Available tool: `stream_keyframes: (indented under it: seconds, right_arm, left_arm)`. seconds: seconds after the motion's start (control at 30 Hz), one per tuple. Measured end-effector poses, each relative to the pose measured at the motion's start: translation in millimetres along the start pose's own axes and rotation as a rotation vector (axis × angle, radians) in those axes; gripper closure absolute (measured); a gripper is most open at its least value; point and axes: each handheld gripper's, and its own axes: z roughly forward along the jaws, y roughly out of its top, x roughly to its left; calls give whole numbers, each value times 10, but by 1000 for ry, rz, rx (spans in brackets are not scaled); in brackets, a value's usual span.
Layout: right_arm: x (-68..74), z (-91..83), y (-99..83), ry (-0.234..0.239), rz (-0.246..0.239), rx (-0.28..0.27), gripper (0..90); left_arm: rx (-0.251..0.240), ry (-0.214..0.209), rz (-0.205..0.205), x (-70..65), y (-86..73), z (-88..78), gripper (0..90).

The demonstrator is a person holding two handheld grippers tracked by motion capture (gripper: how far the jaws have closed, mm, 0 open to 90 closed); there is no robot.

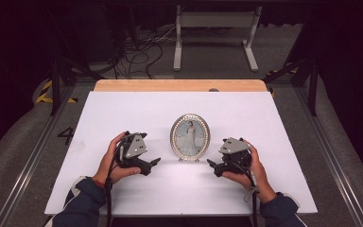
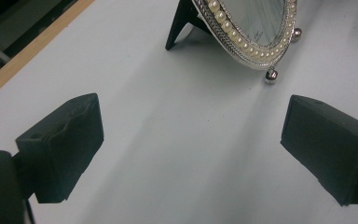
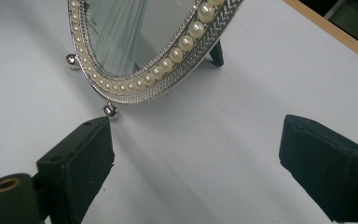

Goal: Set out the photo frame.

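an oval photo frame (image 1: pixel 190 136) stands upright on the white table (image 1: pixel 123 113), near the middle of it and a little toward the person's side. the frame has a silver braided rim with a row of pearls inside it, and it shows a picture of a person in a white dress. it rests on two small silver ball feet (image 2: pixel 271 76) at the front and on a black stand leg (image 2: pixel 179 25) behind.

the left gripper (image 1: pixel 155 162) is on the left side of the frame, near its lower edge but not touching it, held by the left hand (image 1: pixel 109 161). its jaws are wide apart with only bare table between them, and they point toward the bottom of the frame.

the right gripper (image 1: pixel 211 163) is on the right side of the frame, also near the lower edge, held by the right hand (image 1: pixel 255 169). its jaws are wide apart too and hold nothing. in the right gripper view one jaw is just beside one ball foot (image 3: pixel 109 110) of the frame; i cannot tell if they touch.

the frame is between the two grippers. behind the frame, the wooden edge (image 1: pixel 179 85) of the table shows at the far side.
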Motion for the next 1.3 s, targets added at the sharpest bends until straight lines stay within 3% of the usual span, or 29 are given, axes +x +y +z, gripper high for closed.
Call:
stream_keyframes:
  seconds: [0.73, 1.3]
  right_arm:
    - [-181, -245, -275, -40, 40, -22, 101]
    - [-287, -406, -489, -75, 72, -25, 105]
  left_arm:
    - [38, 22, -20, 23, -283, -156, 65]
    - [44, 68, -77, 88, -541, -392, 66]
